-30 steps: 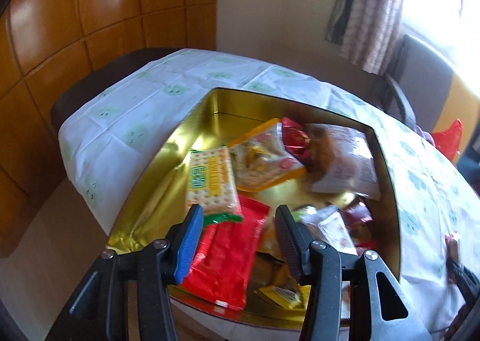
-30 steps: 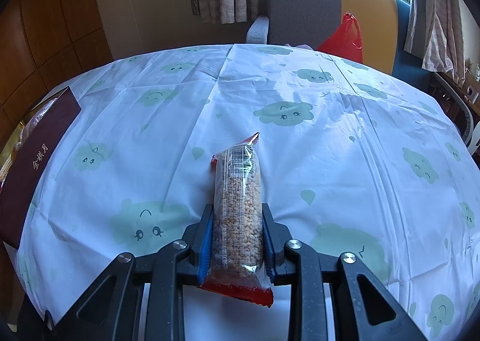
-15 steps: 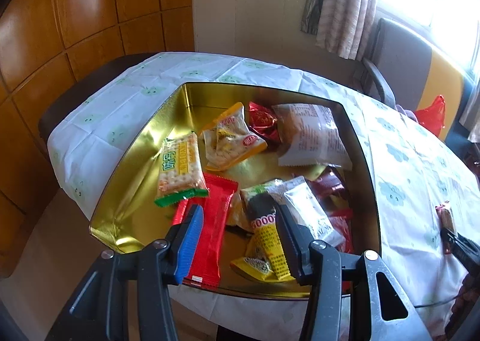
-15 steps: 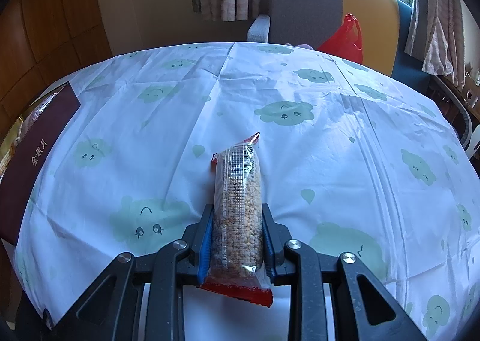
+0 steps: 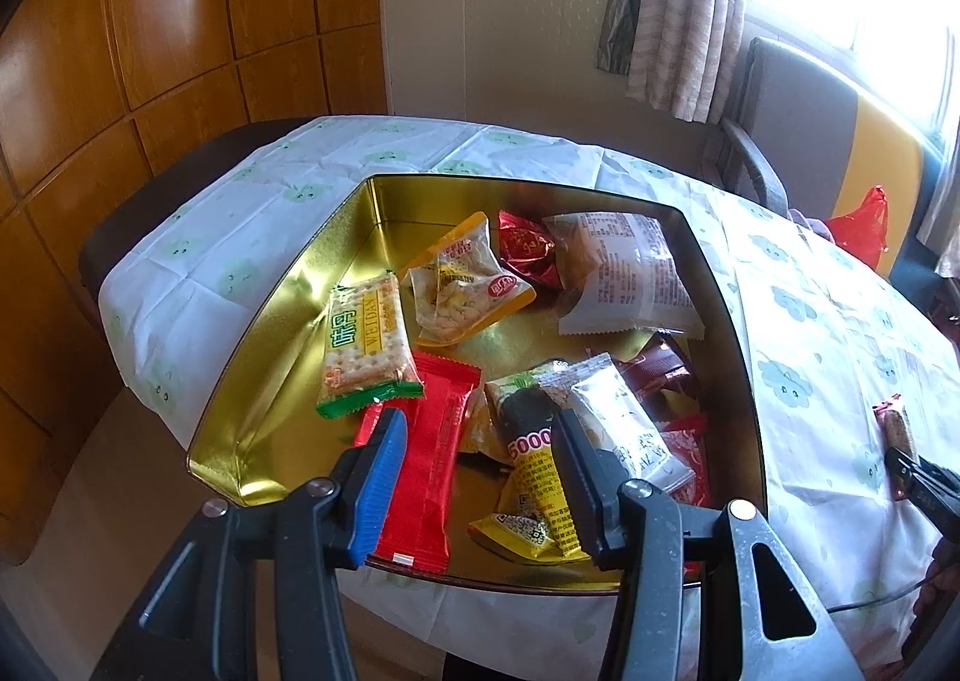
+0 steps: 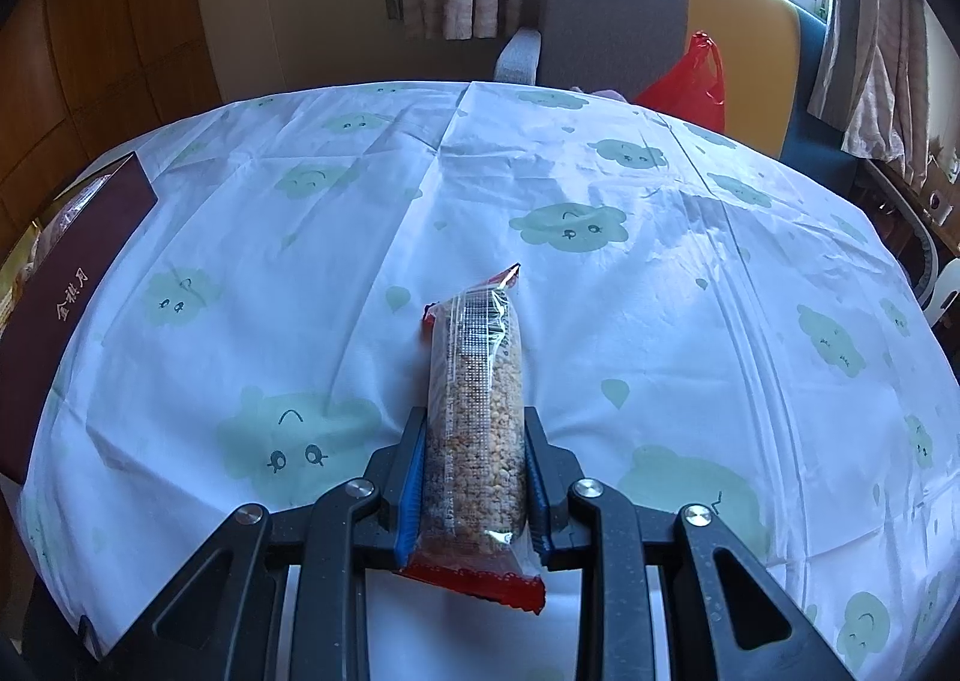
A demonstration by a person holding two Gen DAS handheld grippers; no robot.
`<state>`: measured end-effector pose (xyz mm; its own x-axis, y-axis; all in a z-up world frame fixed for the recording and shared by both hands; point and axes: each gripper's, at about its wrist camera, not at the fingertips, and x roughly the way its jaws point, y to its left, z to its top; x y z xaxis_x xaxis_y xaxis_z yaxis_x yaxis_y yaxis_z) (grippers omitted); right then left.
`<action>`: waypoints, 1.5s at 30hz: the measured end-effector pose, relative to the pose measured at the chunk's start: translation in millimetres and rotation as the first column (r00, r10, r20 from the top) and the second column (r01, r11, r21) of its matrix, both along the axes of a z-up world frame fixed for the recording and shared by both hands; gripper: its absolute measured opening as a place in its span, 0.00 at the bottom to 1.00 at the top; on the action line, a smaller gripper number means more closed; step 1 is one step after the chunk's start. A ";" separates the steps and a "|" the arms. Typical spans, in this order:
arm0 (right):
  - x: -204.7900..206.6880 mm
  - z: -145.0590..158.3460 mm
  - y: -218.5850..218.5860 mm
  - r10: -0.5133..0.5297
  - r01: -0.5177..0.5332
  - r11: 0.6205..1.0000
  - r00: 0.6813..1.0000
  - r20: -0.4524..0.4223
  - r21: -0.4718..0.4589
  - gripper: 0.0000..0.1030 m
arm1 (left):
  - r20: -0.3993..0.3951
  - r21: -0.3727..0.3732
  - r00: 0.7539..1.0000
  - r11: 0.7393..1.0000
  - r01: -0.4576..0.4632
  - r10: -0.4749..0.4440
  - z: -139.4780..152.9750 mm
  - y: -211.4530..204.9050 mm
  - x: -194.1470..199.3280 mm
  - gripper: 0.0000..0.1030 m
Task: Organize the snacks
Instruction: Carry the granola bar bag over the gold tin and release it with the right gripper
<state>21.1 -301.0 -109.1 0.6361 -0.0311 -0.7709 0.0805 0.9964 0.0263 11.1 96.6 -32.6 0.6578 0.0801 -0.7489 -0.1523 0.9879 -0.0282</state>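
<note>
My right gripper (image 6: 474, 477) angled down, pinching a grain bar (image 6: 477, 429), my left gripper (image 5: 480, 477) spread, empty, tilted over the gold tin (image 5: 288, 333)

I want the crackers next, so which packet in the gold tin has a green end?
The cracker packet with green lettering, against the gold tin's left wall, its green end overlapping the long red packet. No other packet there has one.

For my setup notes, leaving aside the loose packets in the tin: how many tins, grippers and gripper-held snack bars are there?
Gold tin: 1
Grippers: 2 (left gripper, right gripper)
Grain bar, clamped in the right gripper: 1
Total: 4
</note>
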 end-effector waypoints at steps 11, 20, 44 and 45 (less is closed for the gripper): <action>5.0 0.8 2.9 0.000 0.000 1.000 0.999 -0.033 -0.022 0.27 | 0.003 -0.026 1.000 0.999 -0.026 0.026 -1.1 12.2 0.7 0.50; 6.1 28.6 18.0 0.052 -0.051 0.997 0.998 -0.025 0.063 0.27 | 0.030 -0.016 0.998 0.998 -0.053 0.054 4.4 20.9 -0.5 0.50; 78.9 68.6 297.6 0.671 -0.666 0.739 0.741 -0.028 0.103 0.27 | 0.022 -0.029 0.992 0.992 -0.121 0.122 -2.8 45.1 4.4 0.50; 81.3 63.6 300.1 0.673 -0.667 0.738 0.739 -0.041 0.102 0.28 | 0.020 -0.029 0.992 0.992 -0.121 0.122 -3.6 45.2 4.7 0.50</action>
<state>102.3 -1.0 -45.5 0.4146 0.4421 -0.7954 -0.6025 0.7884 0.1242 15.8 141.8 -36.2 0.6603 0.1397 -0.7379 -0.2701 0.9610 -0.0597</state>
